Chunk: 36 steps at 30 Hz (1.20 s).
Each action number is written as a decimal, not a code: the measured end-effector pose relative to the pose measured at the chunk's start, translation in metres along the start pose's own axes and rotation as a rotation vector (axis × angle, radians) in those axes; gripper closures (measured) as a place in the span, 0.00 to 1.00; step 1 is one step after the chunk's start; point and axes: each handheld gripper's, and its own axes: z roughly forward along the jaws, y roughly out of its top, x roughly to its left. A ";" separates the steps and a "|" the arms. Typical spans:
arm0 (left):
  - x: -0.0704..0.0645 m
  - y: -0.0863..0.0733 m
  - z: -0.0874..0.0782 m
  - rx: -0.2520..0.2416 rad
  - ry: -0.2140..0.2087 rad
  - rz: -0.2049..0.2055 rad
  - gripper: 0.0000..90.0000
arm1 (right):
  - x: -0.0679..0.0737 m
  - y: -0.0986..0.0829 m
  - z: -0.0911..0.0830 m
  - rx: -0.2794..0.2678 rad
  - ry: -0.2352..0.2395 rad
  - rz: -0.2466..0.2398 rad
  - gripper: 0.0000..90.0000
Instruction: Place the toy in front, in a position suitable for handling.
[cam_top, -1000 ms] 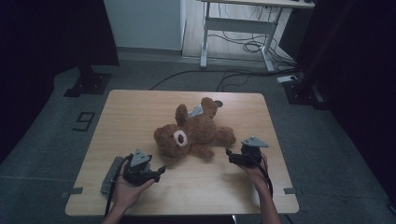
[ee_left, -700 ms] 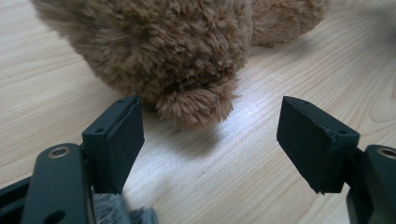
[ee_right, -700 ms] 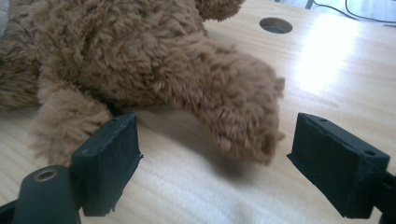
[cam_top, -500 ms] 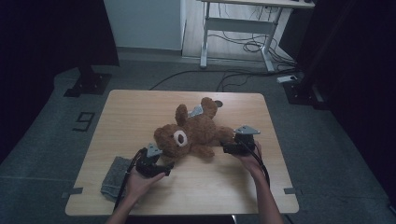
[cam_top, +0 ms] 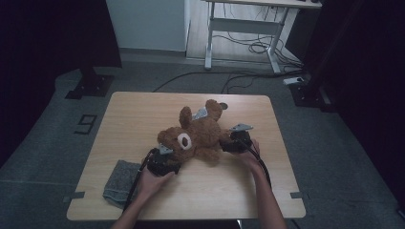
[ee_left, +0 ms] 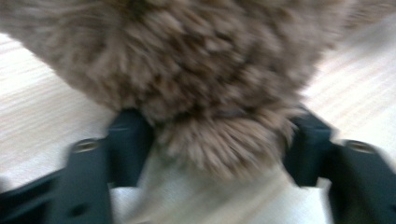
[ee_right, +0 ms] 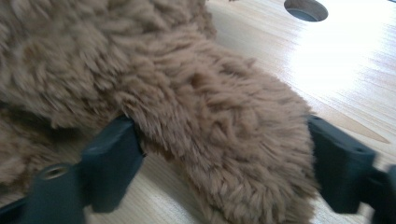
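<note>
Both hand-held grippers have closed in on the teddy bear (cam_top: 197,138) since a second ago, when they sat well short of it near my edge of the table (cam_top: 143,114). High view: the bear lies on its back mid-table; my left hand-held gripper (cam_top: 165,164) meets the limb nearest me and my right hand-held gripper (cam_top: 228,143) meets the limb on the far side, a grey cloth (cam_top: 120,182) lying beside my left forearm. Left gripper view: jaws stand wide with a furry paw (ee_left: 219,140) between them, fur brushing both, not yet pinched. Right gripper view: jaws wide astride another plush limb (ee_right: 233,140). I judge this the grasping step; next, both should squeeze firmly before any lift.
</note>
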 end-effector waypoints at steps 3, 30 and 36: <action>0.001 0.001 0.001 -0.007 -0.016 0.001 0.54 | 0.001 -0.001 0.001 0.008 -0.004 -0.009 0.43; 0.008 0.030 -0.059 -0.186 -0.103 0.035 0.81 | 0.008 0.012 -0.077 -0.291 0.004 0.020 0.82; 0.004 0.032 -0.069 -0.211 -0.122 0.063 0.81 | 0.016 0.009 -0.112 -0.359 -0.001 0.007 0.82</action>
